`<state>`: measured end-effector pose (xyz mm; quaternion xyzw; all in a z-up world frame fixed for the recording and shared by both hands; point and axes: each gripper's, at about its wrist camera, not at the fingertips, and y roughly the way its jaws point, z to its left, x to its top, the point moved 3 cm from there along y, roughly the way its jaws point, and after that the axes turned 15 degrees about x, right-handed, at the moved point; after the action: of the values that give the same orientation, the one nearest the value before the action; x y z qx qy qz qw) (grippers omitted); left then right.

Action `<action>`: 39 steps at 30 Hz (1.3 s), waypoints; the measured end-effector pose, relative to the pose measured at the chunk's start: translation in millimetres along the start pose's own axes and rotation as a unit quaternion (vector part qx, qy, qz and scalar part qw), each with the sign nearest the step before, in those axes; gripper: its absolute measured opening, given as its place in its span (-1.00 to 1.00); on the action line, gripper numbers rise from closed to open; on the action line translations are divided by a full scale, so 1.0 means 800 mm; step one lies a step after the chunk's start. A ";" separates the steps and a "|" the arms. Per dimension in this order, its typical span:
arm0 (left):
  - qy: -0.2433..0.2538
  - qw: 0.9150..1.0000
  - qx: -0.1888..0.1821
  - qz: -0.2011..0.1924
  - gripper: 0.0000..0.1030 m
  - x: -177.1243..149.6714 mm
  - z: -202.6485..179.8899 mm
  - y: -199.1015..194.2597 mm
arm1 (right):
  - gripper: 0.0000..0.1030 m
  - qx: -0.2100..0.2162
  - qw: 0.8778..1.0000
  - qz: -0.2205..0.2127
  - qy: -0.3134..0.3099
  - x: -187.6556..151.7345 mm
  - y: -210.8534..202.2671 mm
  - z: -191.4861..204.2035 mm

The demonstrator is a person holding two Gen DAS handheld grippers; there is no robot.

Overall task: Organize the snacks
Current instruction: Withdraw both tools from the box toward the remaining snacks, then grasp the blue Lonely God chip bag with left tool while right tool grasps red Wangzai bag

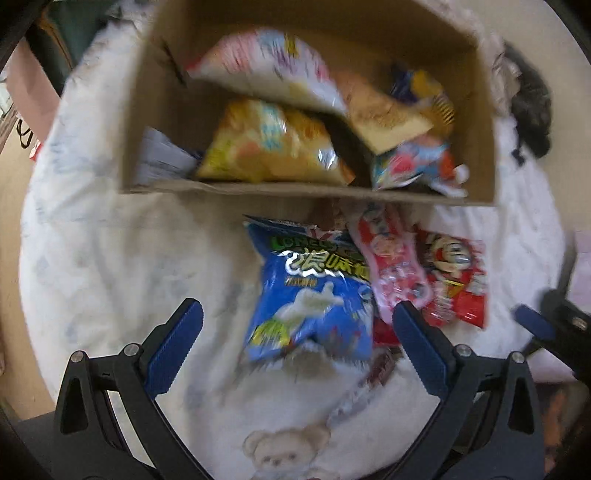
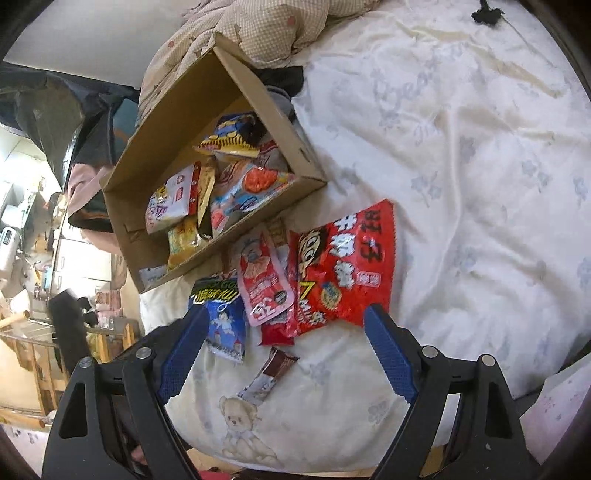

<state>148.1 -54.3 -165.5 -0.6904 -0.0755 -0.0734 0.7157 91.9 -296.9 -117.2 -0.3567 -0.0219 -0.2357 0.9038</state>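
Note:
A cardboard box [image 1: 258, 190] [image 2: 255, 88] on the bed holds several snack bags. In front of it lie a blue snack bag [image 1: 314, 295] [image 2: 225, 325], a pink packet [image 1: 399, 273] [image 2: 264, 280], a red bag [image 1: 456, 277] [image 2: 347, 266] and a small brown bar [image 2: 267, 376]. My left gripper [image 1: 295, 314] is open and empty, its jaws either side of the blue bag, above it. My right gripper [image 2: 286, 317] is open and empty, hovering near the red bag and pink packet; one of its fingertips [image 1: 532, 321] shows in the left wrist view.
The bed has a white flowered sheet [image 2: 461, 166] with a bear print [image 2: 240, 424]. A beige quilt [image 2: 266, 26] is bunched behind the box. Dark clothing [image 1: 532, 110] lies right of the box. The bed's left edge drops to cluttered furniture [image 2: 37, 258].

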 end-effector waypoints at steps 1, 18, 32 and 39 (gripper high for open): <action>-0.005 1.000 -0.001 0.012 0.97 0.002 -0.003 0.012 | 0.71 -0.001 1.000 -0.001 0.003 0.000 -0.001 -0.002; 0.027 0.999 -0.011 0.025 -0.11 -0.016 -0.018 0.013 | 0.71 -0.009 1.000 0.002 -0.011 0.003 0.006 0.004; 0.010 0.999 -0.005 -0.046 -0.11 -0.047 0.068 -0.099 | 0.71 -0.009 1.000 -0.017 0.009 0.011 0.001 -0.003; -0.048 0.996 -0.026 -0.077 -0.11 -0.039 0.115 -0.120 | 0.71 -0.071 0.997 -0.006 0.028 0.041 0.021 -0.026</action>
<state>97.1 34.4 -74.8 -0.7032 -0.1608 -0.0974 0.6856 125.6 -313.2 -136.4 -0.4134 0.0184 -0.2518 0.8749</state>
